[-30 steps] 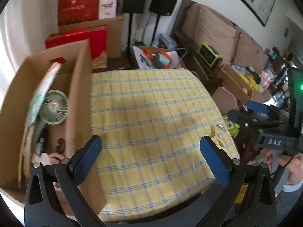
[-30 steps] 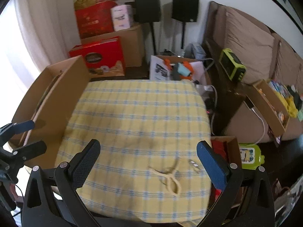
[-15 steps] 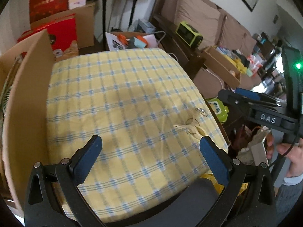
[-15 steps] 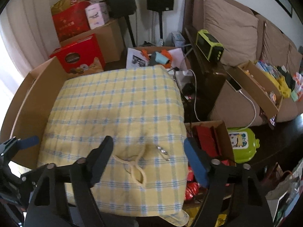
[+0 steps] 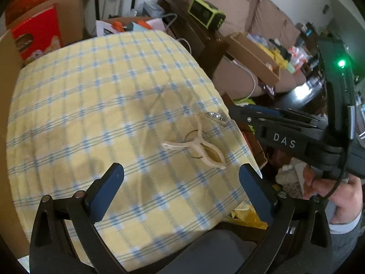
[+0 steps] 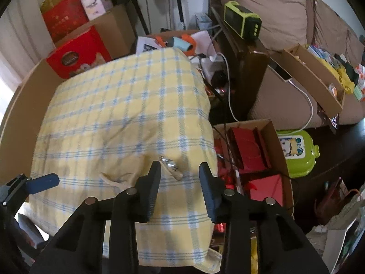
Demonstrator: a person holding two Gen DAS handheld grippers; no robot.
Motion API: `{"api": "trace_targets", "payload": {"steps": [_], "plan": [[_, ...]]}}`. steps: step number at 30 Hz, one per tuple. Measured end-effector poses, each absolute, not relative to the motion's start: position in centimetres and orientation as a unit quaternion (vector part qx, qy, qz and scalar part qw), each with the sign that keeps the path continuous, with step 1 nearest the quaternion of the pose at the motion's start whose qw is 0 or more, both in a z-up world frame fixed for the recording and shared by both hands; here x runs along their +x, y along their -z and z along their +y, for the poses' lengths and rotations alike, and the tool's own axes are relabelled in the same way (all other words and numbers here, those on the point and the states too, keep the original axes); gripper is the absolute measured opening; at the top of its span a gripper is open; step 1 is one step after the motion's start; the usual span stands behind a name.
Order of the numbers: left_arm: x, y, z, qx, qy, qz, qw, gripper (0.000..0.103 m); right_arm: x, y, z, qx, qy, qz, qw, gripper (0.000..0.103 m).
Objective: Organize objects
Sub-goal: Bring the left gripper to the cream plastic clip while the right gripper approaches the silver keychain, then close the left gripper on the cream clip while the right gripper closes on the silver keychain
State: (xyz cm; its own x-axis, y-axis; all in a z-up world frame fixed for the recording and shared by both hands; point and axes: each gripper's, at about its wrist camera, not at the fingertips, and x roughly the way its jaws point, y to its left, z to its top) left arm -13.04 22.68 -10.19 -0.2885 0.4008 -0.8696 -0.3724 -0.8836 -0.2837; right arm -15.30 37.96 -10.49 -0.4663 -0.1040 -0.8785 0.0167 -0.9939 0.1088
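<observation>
The right gripper (image 6: 179, 181), jaws just narrowing but empty, lines up on the clip (image 6: 170, 164) for pickup; left gripper (image 5: 180, 182) hangs wide over the bench (image 5: 79, 102).

My left wrist camera looked steeply down along my left jaws at the yellow checked cloth (image 5: 91, 105) on the bench, close above its near edge, facing the sofa (image 5: 228, 6) side of the room. My right wrist camera sat lower and nearer the cloth's right corner, tilted down the same way. Both views shared the cloth, the metal clip (image 5: 215, 117) (image 6: 170, 164), the pale clothes peg (image 5: 198, 147) and the green radio (image 6: 243, 22) beyond.
</observation>
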Motion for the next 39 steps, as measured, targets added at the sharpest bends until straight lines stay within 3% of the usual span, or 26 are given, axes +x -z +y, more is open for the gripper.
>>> {"api": "trace_targets", "payload": {"steps": [10,16,22,24,26,39], "plan": [[-14.1,12.5,26.7,-0.562,-0.794,0.008,0.233,0.092,-15.3,11.7,41.0,0.516,0.852,-0.083,0.020,0.033],[-14.3,13.5,27.9,-0.551,-0.803,0.031,0.228,0.075,-15.3,11.4,41.4,0.510,0.855,-0.092,0.024,0.033],[-14.5,13.4,27.0,-0.539,-0.805,0.042,0.243,0.050,-15.4,11.3,40.3,0.508,0.856,-0.082,0.042,0.033],[-14.7,13.3,26.5,-0.539,-0.806,0.050,0.240,0.034,-15.5,11.5,39.9,0.510,0.855,-0.078,0.050,0.033],[-14.8,13.3,25.9,-0.540,-0.804,0.049,0.244,0.030,-15.7,11.8,39.2,0.511,0.855,-0.069,0.058,0.033],[-16.0,12.6,21.3,-0.548,-0.806,0.043,0.219,0.030,-16.5,12.6,36.6,0.516,0.852,-0.024,0.090,0.033]]}}
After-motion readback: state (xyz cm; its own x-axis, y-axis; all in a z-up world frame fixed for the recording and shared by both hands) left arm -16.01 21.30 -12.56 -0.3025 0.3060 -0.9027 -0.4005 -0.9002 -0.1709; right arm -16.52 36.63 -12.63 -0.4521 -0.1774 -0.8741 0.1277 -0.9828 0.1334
